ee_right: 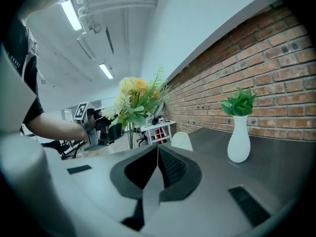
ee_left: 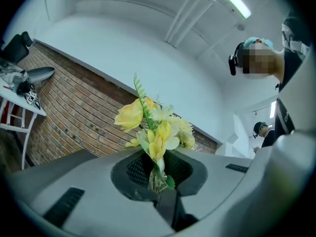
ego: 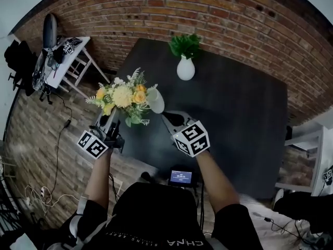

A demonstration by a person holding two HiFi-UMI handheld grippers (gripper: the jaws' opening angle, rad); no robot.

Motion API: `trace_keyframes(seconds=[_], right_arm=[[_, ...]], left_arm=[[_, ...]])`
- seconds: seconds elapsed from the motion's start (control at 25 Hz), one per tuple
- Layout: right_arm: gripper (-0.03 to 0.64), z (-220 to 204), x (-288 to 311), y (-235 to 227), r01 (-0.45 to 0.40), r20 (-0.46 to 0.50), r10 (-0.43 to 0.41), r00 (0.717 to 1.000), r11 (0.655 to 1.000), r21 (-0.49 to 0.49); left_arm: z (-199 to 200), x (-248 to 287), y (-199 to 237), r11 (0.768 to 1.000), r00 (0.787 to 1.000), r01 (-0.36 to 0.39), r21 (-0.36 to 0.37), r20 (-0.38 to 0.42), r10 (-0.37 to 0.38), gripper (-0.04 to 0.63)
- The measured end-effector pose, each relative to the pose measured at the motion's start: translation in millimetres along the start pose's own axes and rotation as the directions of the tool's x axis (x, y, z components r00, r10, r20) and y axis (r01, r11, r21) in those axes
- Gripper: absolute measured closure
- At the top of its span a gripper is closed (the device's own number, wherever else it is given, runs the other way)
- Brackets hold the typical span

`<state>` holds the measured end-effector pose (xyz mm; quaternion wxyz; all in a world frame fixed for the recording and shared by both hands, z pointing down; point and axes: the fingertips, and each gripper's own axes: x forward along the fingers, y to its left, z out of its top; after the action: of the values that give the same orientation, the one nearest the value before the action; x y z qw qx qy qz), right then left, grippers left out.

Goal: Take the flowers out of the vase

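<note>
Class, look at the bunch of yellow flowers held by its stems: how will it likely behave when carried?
The bunch of yellow flowers probably sways: its wide head sits well above the thin stems pinched in the left hand-held gripper. Held up by that one pinch, it seems light. Its sprigs fan outward, so they may bend on contact.

At 6 o'clock in the head view, the person's black shirt (ego: 156,217) bore upside-down white letters, seemingly "CHNA"; the smaller line beside them was unreadable.
</note>
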<state>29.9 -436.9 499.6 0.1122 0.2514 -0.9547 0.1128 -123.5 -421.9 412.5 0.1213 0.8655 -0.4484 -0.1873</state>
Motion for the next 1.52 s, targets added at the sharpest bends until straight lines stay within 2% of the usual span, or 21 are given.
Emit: trace_keyframes(seconds=[0.12,0.16,0.2,0.36,0.52,0.64,0.88,1.04,1.16,1.28,1.4,1.52], right_arm=[[0.598,1.8,7.7,45.2,-0.112,0.006,0.112,0.994,0.994,-0.016],[0.529,4.5,11.1,61.3,-0.151,0.007,0.152,0.988,0.988,-0.023],[0.491,7.3,14.5,75.8,-0.177,0.007,0.177,0.984,0.984,-0.03],[0.476,18.6,25.5,123.4,-0.185,0.01,0.186,0.983,0.98,-0.073],[0.48,29.9,23.3,167.6,-0.128,0.055,0.134,0.989,0.986,-0.104],[0.577,26.1,23.6,200.1,-0.077,0.052,0.085,0.995,0.987,-0.144],[0.591,3.4,13.3,266.6,-0.02,0.055,0.024,0.998,0.997,-0.072],[0.591,-12.5,-8.2,300.2,0.032,0.045,-0.03,0.999,0.999,-0.036],[0.591,-17.7,-31.1,312.5,0.075,0.047,-0.074,0.996,0.997,-0.014],[0.591,-19.5,-57.0,318.3,0.106,0.054,-0.106,0.993,0.994,0.007],[0.591,-20.2,-84.0,316.0,0.132,0.072,-0.133,0.988,0.991,0.027],[0.591,-22.8,-110.9,305.4,0.178,0.094,-0.183,0.979,0.982,0.056]], left_arm=[[4.2,-9.1,-22.8,0.997,0.998,0.064,-0.032,0.023,-0.063,0.549],[6.3,-11.7,-30.6,0.995,0.995,0.093,-0.04,0.03,-0.092,0.549],[8.3,-15.5,-38.5,0.991,0.992,0.123,-0.049,0.036,-0.121,0.549],[17.1,-39.0,-67.3,0.969,0.973,0.229,-0.088,0.059,-0.225,0.549],[22.7,-73.1,-84.7,0.952,0.957,0.29,-0.101,0.055,-0.286,0.549],[27.8,-102.7,-88.0,0.95,0.953,0.303,-0.076,0.049,-0.3,0.548],[25.9,-162.9,-105.9,0.943,0.943,0.331,0.018,-0.027,-0.33,0.545],[17.9,-197.4,-129.1,0.917,0.917,0.395,0.057,-0.086,-0.39,0.526],[11.7,-213.1,-148.1,0.893,0.89,0.447,0.043,-0.117,-0.44,0.472],[5.6,-225.1,-166.3,0.88,0.875,0.474,0.015,-0.122,-0.469,0.423],[0.3,-233.9,-180.3,0.874,0.868,0.484,-0.04,-0.108,-0.485,0.396],[-14.3,-242.6,-190.7,0.88,0.867,0.475,-0.032,-0.153,-0.474,0.388]])
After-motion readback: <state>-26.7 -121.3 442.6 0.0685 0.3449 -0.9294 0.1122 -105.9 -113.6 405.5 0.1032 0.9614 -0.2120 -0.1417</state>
